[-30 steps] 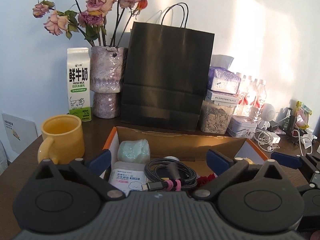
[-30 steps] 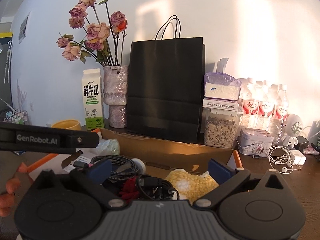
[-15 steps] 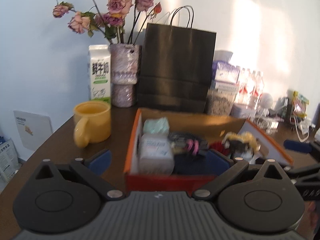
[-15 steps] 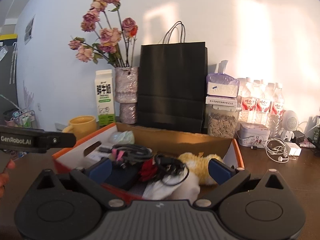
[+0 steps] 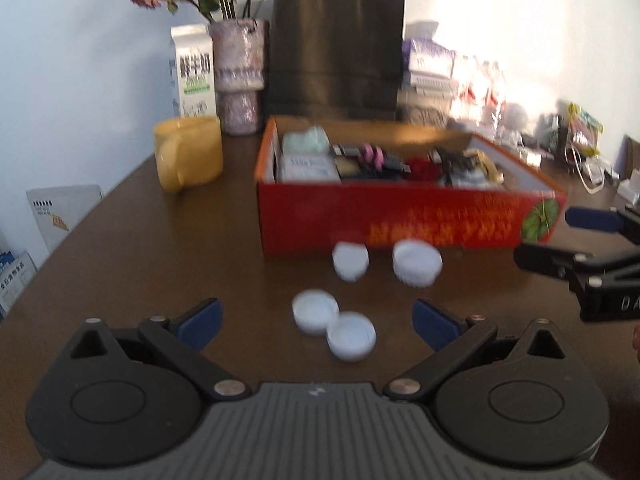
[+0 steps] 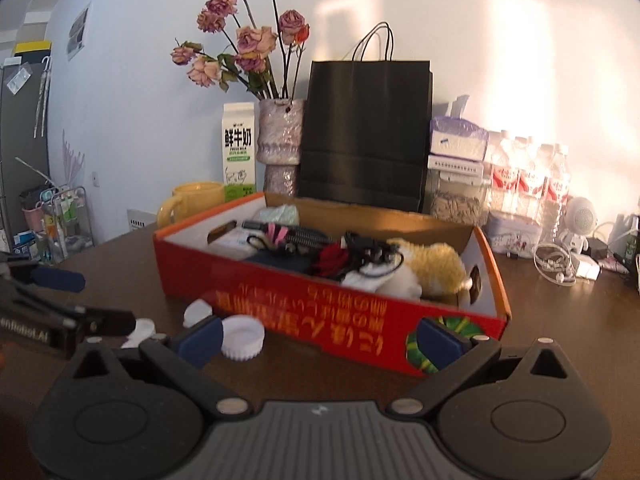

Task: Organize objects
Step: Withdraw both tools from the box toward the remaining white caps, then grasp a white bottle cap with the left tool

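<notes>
Left wrist view: red box (image 5: 404, 216) lies crosswise, both grippers' jaws spread, empty.

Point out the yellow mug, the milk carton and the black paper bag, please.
yellow mug (image 5: 192, 152), left wrist view, side wall.
milk carton (image 6: 239, 148), right wrist view, printed front.
black paper bag (image 6: 366, 132), right wrist view, front panel.

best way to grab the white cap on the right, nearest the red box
Take the white cap across its ribbed rim, coming straight down with the left tool, jaws open wide. It lies flat and low on the table, apart from the other caps and just clear of the red box.
</notes>
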Tool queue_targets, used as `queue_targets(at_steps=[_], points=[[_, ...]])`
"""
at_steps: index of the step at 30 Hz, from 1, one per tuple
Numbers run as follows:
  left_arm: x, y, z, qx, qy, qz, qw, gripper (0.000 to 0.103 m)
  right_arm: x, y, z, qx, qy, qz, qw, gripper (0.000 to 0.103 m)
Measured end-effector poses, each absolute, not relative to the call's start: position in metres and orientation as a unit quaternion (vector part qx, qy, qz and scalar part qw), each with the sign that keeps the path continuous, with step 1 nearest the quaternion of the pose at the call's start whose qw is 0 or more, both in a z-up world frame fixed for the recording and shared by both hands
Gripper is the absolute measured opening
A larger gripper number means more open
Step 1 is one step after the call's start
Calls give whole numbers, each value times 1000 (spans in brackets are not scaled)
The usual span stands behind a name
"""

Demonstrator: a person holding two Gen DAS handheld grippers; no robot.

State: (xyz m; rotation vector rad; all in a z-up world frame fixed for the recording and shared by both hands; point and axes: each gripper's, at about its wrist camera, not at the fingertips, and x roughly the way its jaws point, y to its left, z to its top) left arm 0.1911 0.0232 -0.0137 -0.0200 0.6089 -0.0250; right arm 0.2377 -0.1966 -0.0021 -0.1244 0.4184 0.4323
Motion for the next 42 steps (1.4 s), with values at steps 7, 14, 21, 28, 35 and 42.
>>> queue_targets(at_steps=[7,14,21,28,35,42], points=[[189,7,-24,-6,312,-19,950,88,232,-201,-12,-54,222,214,950,103],[199,0,-28,-18,324,-5,946,43,232,-203,-17,-48,226,214,949,103],[199,3,-27,-36,313,-7,949,29,234,-203,-19,-46,230,212,949,103],[191,14,-16,-53,295,-13,954,29,236,-201,-22,-54,239,211,946,103],[183,32,-1,-68,268,-11,961,29,243,-187,-25,-54,261,221,938,103],[176,48,2,-83,261,-17,962,29,268,-148,-31,-50,295,231,926,103]])
